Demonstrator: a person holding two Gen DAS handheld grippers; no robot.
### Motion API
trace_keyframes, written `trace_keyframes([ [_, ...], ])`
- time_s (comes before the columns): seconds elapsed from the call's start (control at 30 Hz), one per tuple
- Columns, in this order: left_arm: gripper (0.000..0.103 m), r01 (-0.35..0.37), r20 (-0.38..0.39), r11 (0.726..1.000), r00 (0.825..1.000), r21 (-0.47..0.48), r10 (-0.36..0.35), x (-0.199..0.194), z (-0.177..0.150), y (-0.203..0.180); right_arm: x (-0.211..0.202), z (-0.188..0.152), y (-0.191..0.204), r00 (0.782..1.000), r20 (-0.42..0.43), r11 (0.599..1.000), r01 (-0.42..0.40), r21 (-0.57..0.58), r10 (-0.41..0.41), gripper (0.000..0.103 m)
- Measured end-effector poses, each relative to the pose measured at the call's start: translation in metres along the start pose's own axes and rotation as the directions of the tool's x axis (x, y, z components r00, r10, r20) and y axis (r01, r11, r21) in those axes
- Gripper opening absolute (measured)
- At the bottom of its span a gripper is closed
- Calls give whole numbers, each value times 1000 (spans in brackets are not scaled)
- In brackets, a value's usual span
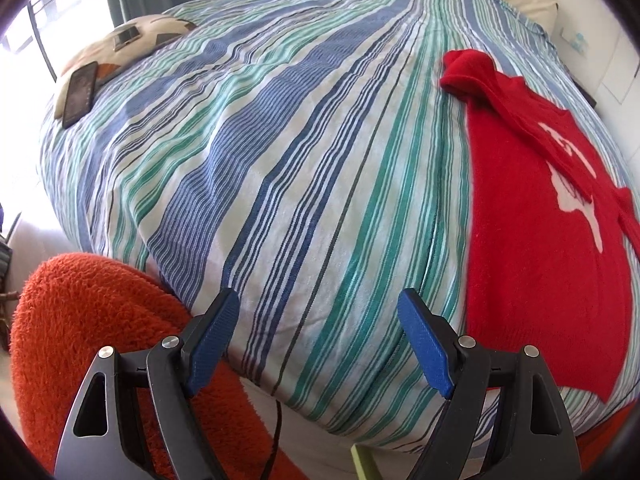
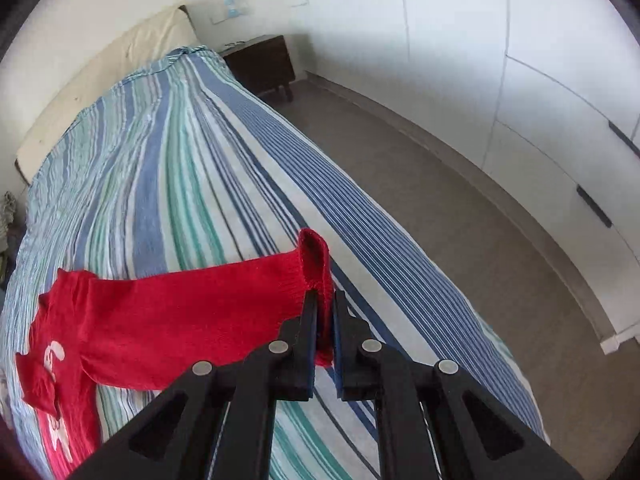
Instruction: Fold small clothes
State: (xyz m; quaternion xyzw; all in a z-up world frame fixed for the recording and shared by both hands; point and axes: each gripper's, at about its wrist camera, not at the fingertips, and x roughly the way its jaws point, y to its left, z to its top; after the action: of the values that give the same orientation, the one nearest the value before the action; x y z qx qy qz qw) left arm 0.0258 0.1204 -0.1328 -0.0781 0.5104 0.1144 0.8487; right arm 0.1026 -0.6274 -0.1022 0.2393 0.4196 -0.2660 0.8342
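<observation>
Left wrist view: left gripper (image 1: 318, 312) at 6 o'clock, jaws spread wide, nothing between the blue pads (image 1: 426, 350); it hangs above the near edge of the striped bedspread (image 1: 280, 160). Red sweater (image 1: 536, 240) lies flat on the bedspread at 3 o'clock, white motif on its front, one sleeve (image 1: 468, 72) bunched toward 1 o'clock. The sweater is well apart from the open jaws. Orange fluffy rug (image 1: 80, 320) at 8 o'clock, below the bed edge. Dark phone (image 1: 80, 94) on a patterned cushion (image 1: 132, 44) at 10 o'clock.

Right wrist view: right gripper (image 2: 325, 304) at 6 o'clock, jaws clamped nearly together on the cuff of the sweater's other sleeve (image 2: 316, 264). The sleeve runs from the jaws toward 9 o'clock, where the sweater body (image 2: 68, 364) lies on the bedspread (image 2: 180, 180). The cuff appears raised off the bedspread, though the fisheye makes this uncertain. Dark nightstand (image 2: 260, 62) at 12 o'clock, beside the bed's far end.
</observation>
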Motion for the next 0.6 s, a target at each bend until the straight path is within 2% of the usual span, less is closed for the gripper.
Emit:
trace_keyframes([
  [0.07, 83, -2, -3, 1000, 1000, -14, 2, 1, 0, 4, 6, -15, -16, 999, -33, 998, 27, 58, -25, 6],
  [0.23, 83, -11, -18, 1000, 1000, -21, 11, 6, 2, 5, 15, -35, -47, 998, -61, 989, 29, 146, -20, 5],
  [0.37, 83, -9, -9, 1000, 1000, -9, 9, 4, 1, 4, 16, -34, -53, 997, -70, 986, 37, 164, -26, 3],
  [0.47, 83, -10, -15, 1000, 1000, -11, 9, 5, 1, 4, 11, -29, -53, 997, -71, 991, -15, 134, 25, 3],
  [0.5, 83, -10, -17, 1000, 1000, -12, 10, 6, 1, 4, 10, -25, -51, 998, -55, 989, -26, 145, 34, 6],
  [0.57, 83, -10, -15, 1000, 1000, -12, 10, 6, 1, 3, 1, -21, -60, 997, -31, 978, -57, 199, 64, 22],
  [0.6, 83, -10, -14, 1000, 1000, -11, 10, 6, 1, 3, -2, -21, -66, 994, -17, 965, -97, 244, 104, 35],
])
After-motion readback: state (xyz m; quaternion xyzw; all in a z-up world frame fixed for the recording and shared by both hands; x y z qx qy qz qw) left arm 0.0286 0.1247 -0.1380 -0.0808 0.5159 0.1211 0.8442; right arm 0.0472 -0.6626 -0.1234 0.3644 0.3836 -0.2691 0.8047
